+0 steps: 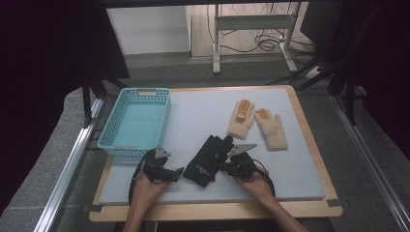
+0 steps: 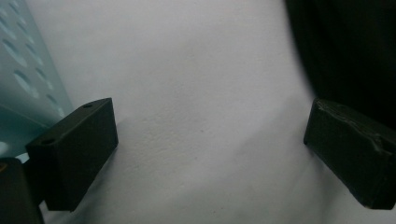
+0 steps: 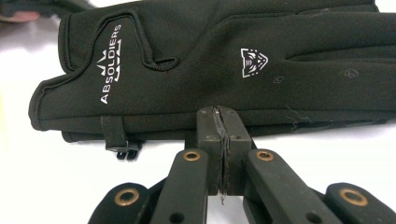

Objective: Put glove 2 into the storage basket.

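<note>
A black glove [image 1: 207,160] with white "ABSOLDIERS" lettering lies flat on the pale mat [image 1: 193,106], between my two grippers. My right gripper [image 1: 225,166] is shut; in the right gripper view its tips [image 3: 222,125] meet right at the near edge of the black glove [image 3: 210,60], and I see no cloth between the pads. My left gripper [image 1: 177,172] rests on the mat left of the glove. Its jaws stand wide open [image 2: 210,154] over bare mat, with the glove's dark edge [image 2: 345,51] just past the right jaw.
A light blue perforated basket [image 1: 145,90] stands at the mat's left, close to the left gripper, its wall [image 2: 28,79] beside the left jaw. Two beige knitted gloves [image 1: 241,118] [image 1: 271,129] lie at the back right. The wooden table edge [image 1: 217,210] runs along the front.
</note>
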Demonstrator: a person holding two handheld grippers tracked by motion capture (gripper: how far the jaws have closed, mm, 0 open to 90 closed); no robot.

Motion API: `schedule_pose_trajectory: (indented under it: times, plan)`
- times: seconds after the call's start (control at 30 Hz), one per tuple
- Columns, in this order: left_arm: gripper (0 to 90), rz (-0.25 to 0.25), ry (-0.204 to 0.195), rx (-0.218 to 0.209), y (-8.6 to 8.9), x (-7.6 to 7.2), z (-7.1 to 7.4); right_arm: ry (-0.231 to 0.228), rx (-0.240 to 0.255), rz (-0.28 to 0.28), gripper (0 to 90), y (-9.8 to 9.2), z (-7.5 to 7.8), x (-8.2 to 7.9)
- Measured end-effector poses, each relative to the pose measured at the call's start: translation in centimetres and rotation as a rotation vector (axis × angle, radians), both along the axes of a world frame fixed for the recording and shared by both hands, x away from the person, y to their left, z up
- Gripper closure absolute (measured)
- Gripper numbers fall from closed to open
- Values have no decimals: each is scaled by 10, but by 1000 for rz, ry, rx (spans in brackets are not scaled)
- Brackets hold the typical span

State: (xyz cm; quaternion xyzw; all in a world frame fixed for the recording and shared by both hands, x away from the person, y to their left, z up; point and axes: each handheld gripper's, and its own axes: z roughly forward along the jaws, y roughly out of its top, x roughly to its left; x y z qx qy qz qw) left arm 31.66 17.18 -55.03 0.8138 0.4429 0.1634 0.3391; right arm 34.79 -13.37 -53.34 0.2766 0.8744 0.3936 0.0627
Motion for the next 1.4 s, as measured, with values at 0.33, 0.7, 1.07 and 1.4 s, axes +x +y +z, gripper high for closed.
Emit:
schedule_pose_trajectory:
  times: [0.33,0.7,1.07,1.4]
  plan:
    - [45,-7,6,-6,1,0,0,-16,-9,-9,816,4,6,11]
    - [40,-1,6,-10,0,0,0,-86,-21,-115,538,-56,22,8]
    - [43,-2,6,-11,1,0,0,-90,-100,-209,300,-103,7,8]
    - [49,-9,12,-2,3,-5,2,-124,-94,-199,241,-110,3,7]
